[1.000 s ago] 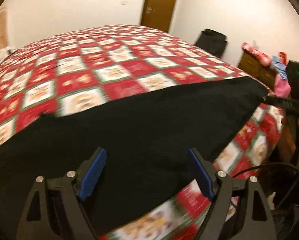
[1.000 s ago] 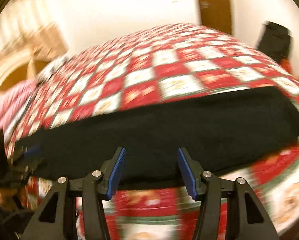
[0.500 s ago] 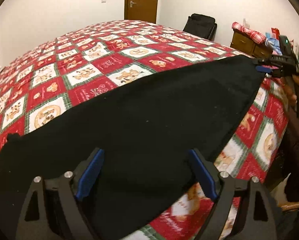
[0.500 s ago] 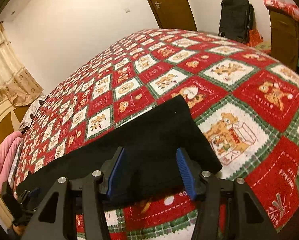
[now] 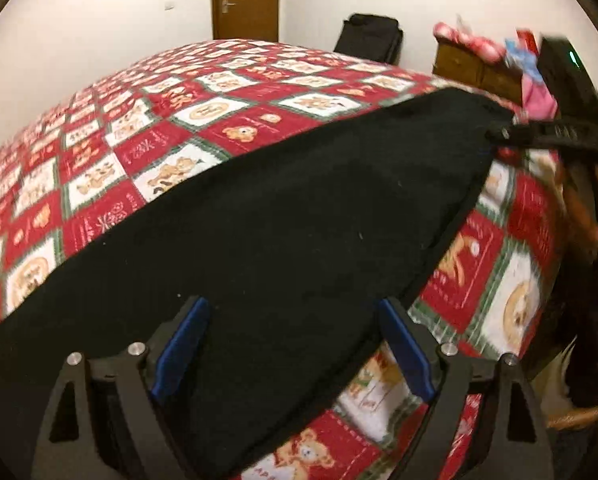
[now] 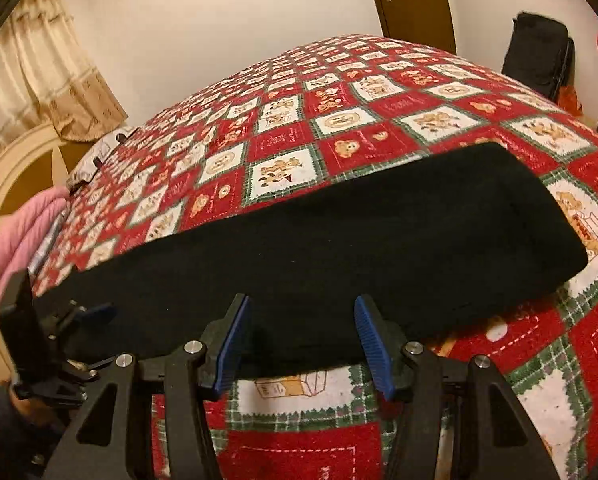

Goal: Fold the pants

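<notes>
Black pants (image 5: 299, 216) lie flat in a long strip along the near side of the bed. My left gripper (image 5: 290, 308) hovers over one end, its blue pads wide apart and pressing nothing. My right gripper (image 6: 301, 304) stands partly open at the near edge of the pants (image 6: 379, 240), the cloth lying flat between and beyond its pads (image 6: 235, 340). In the left wrist view the right gripper (image 5: 547, 136) shows at the far corner of the pants. In the right wrist view the left gripper (image 6: 79, 320) shows at the opposite end.
The bed's red, white and green checked quilt (image 6: 299, 128) stretches far behind the pants. A pink blanket (image 6: 23, 236) lies at the headboard side. A black bag (image 5: 369, 38), a wooden dresser (image 5: 471, 68) with clutter and a brown door (image 5: 245, 0) stand along the walls.
Both grippers shifted along the bed's near edge. The right wrist view, half a second ago at the pants' end, now takes in the whole strip. The pants lie as before.
</notes>
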{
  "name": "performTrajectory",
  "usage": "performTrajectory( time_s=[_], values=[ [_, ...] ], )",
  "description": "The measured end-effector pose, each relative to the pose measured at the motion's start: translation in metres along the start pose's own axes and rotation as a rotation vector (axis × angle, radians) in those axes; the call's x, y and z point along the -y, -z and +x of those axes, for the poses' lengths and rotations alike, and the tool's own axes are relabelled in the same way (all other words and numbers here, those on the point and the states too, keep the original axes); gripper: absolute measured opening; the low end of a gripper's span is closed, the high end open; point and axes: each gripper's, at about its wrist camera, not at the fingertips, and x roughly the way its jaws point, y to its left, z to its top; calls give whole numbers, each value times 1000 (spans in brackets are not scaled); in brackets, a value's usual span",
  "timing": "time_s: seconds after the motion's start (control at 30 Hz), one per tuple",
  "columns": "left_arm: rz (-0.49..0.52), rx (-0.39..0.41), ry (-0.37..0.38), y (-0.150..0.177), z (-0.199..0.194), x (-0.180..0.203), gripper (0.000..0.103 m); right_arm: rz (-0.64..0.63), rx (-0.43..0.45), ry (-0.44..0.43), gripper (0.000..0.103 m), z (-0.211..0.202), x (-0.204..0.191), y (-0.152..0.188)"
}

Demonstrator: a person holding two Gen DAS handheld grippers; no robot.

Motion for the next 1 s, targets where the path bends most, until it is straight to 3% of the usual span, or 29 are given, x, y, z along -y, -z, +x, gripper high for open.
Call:
performTrajectory(
  time_s=[0.1, 0.2, 0.3, 0.37, 0.5, 0.67, 0.8, 0.97, 1.0],
  values=[
    [-45, 15, 20, 5, -13, -6, 90, 17, 26, -46, 55, -14, 6, -6],
    [-160, 77, 45, 14, -32, -27, 90, 88, 108, -7, 55, -48, 31, -14],
    [-240, 123, -13, 20, -45, -49, 90, 240, 197, 33, 55, -80, 76, -17],
    [-283, 137, -51, 23, -49, -65, 90, 345, 211, 68, 55, -87, 103, -14],
    [-357, 124, -75, 29, -43, -86, 90, 494, 164, -19, 49, -78, 134, -3],
    [-326, 110, -103, 25, -28, -80, 92, 453, 155, -28, 48, -69, 124, -6],
    [-330, 114, -87, 22, -30, -79, 94, 394, 205, 42, 36, -58, 120, -5],
    [-357, 113, -111, 33, -40, -95, 94, 393, 255, -2, 33, -56, 122, -5],
    [-363, 115, -118, 35, -43, -99, 94, 388, 264, -19, 22, -57, 121, -4]
  ],
)
